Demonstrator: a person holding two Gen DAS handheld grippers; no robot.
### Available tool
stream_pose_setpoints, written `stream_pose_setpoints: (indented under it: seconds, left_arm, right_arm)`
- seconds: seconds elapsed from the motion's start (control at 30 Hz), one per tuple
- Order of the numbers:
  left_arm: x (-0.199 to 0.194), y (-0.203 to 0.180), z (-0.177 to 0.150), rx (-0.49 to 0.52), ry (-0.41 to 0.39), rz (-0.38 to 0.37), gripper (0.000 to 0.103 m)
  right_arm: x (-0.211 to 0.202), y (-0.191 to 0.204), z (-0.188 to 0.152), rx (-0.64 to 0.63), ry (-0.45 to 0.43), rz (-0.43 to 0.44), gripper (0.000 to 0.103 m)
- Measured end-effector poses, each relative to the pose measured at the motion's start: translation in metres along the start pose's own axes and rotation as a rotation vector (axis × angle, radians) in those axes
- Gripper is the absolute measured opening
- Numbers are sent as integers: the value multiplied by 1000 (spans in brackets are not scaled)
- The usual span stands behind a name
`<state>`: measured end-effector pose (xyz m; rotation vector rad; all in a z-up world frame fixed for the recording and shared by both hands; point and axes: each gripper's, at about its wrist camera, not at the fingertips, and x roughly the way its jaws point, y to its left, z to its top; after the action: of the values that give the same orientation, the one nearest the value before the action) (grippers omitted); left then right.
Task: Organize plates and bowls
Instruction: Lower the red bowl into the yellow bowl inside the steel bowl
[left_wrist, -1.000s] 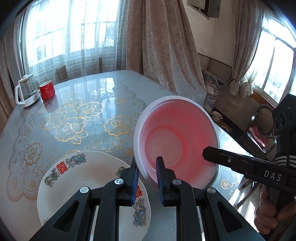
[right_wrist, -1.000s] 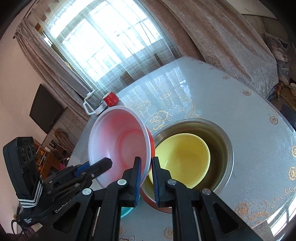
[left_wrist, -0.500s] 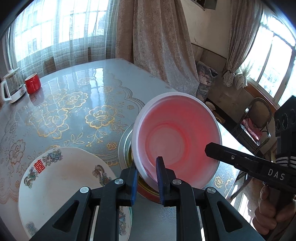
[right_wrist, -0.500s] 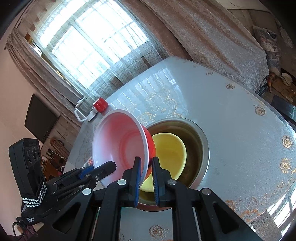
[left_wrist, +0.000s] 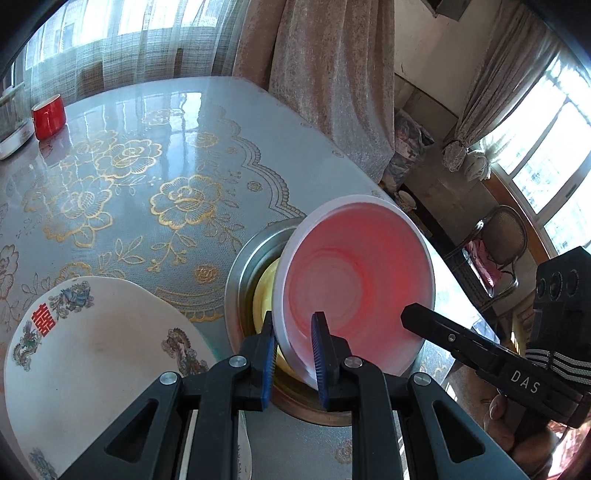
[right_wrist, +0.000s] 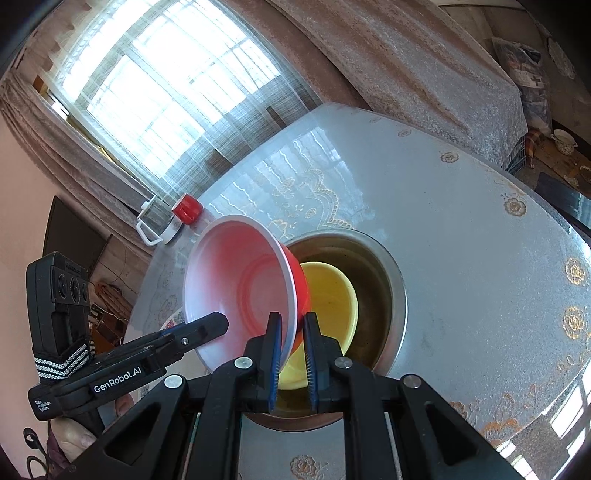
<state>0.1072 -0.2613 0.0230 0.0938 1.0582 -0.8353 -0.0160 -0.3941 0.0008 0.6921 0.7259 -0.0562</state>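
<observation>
My left gripper (left_wrist: 293, 354) and right gripper (right_wrist: 292, 356) pinch the red bowl's (left_wrist: 354, 280) rim; yellow bowl (right_wrist: 332, 295) nests in the steel basin (right_wrist: 388, 284), plate (left_wrist: 96, 350) unstacked.

round table (left_wrist: 207, 122) under a glossy cloth with gold flower print; directly on it: steel basin (right_wrist: 391, 295) near the front edge, decorated white plate (left_wrist: 96, 354) beside it, red cup (left_wrist: 48, 116) and glass pitcher (right_wrist: 155, 219) at the far side
</observation>
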Motion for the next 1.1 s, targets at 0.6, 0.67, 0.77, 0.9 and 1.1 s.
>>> stream_pose_setpoints:
  seconds: [0.6,0.67,0.77,0.9,1.1]
  left_arm:
    - [21,-3,-3,35,19,95,18]
    - [24,-3,0,29,20,84,18]
    - [28,-9,2,51,15,101,18]
    - [30,-13,3,76,3,110,18]
    - [34,-18,3,99,-13,133,18]
  right_arm:
    - [15,-12,-3,-27,30,-123,19]
    - [15,-7,-2,-54,23,-148,18]
    - [19,-5,-2,-94,19,-196,16]
    - [20,-3,-1,-131,11,-235,14]
    - [21,-2,-1,-146,5,-243,14]
